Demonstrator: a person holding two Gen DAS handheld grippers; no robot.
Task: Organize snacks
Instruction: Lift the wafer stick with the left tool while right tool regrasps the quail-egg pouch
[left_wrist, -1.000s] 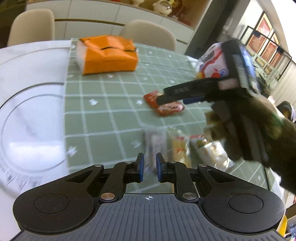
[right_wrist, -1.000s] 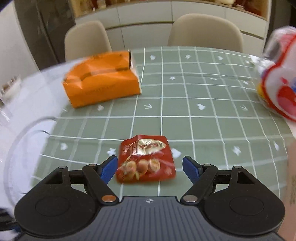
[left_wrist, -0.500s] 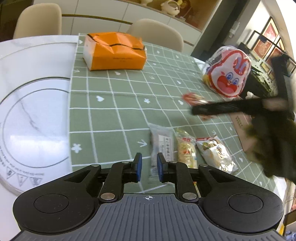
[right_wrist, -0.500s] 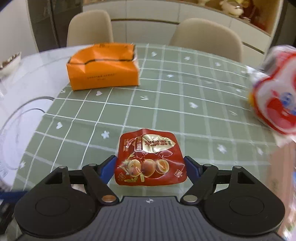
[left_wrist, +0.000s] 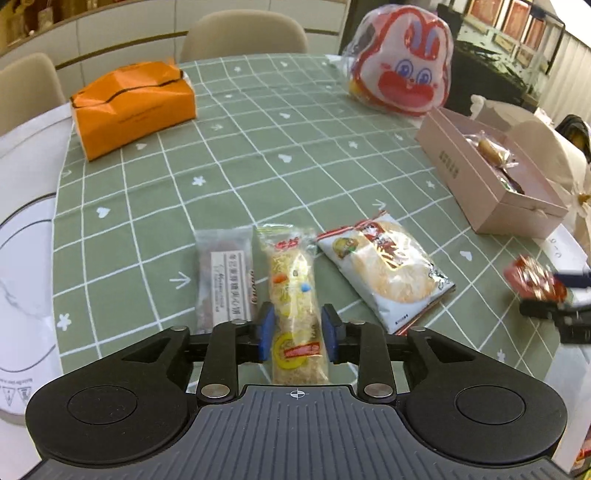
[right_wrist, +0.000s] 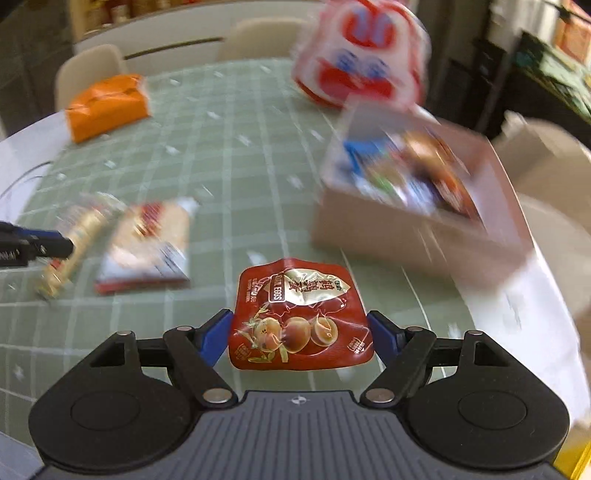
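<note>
My left gripper (left_wrist: 297, 332) hovers low over a yellow crispy snack bar (left_wrist: 293, 280) lying on the green checked cloth (left_wrist: 258, 155). Its jaws are opening, one blue pad on each side of the bar, neither pressing on it. Beside the bar lie a clear packet with a white label (left_wrist: 225, 280) and a white rice cracker packet (left_wrist: 388, 269). My right gripper (right_wrist: 299, 332) is shut on a red quail egg pouch (right_wrist: 299, 317), held above the cloth in front of the pink box (right_wrist: 388, 229). In the left wrist view that pouch (left_wrist: 532, 282) shows at the right edge.
The open pink box (left_wrist: 491, 177) holds several wrapped snacks. A rabbit-face bag (left_wrist: 402, 70) stands behind it. An orange tissue pack (left_wrist: 133, 107) lies at the far left of the cloth. White marble table (left_wrist: 26, 236) lies left, chairs (left_wrist: 243, 33) behind.
My left gripper has shifted right, over the yellow bar, and its jaws have parted. My right gripper has carried the red pouch to the right, up to the pink box.
</note>
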